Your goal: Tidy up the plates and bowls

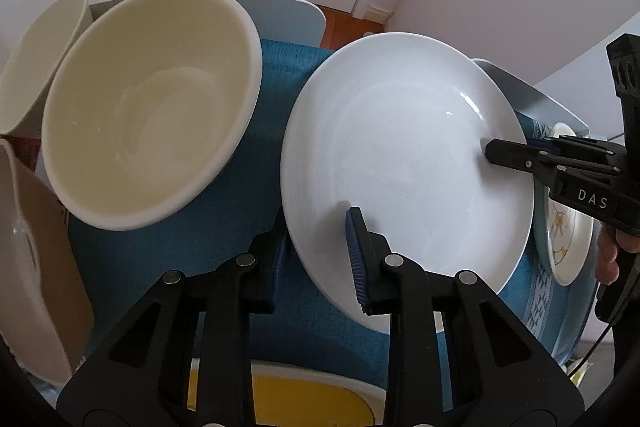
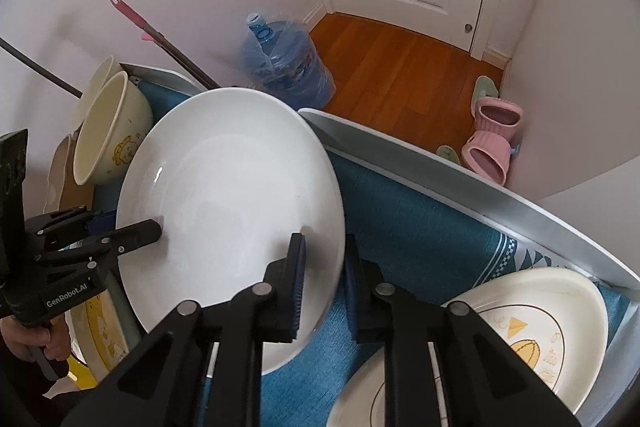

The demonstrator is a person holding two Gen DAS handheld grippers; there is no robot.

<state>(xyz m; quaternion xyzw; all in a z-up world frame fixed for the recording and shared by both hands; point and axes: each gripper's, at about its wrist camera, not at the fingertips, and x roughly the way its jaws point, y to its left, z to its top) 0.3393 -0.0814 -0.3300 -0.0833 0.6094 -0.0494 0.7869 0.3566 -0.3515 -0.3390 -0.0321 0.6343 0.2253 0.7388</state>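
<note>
Left wrist view shows the left gripper [image 1: 320,259] clamped on the near rim of the white plate [image 1: 400,155], while the right gripper [image 2: 324,283] pinches the opposite rim, so the grasp step looks done and a level two-handed lift comes next. Beside the left claw the cream bowl [image 1: 152,107] sits close, a patterned plate [image 2: 536,339] lies just right of the right claw, and the tray rim [image 2: 440,167] runs beyond, so straight up seems the clearest path.
</note>
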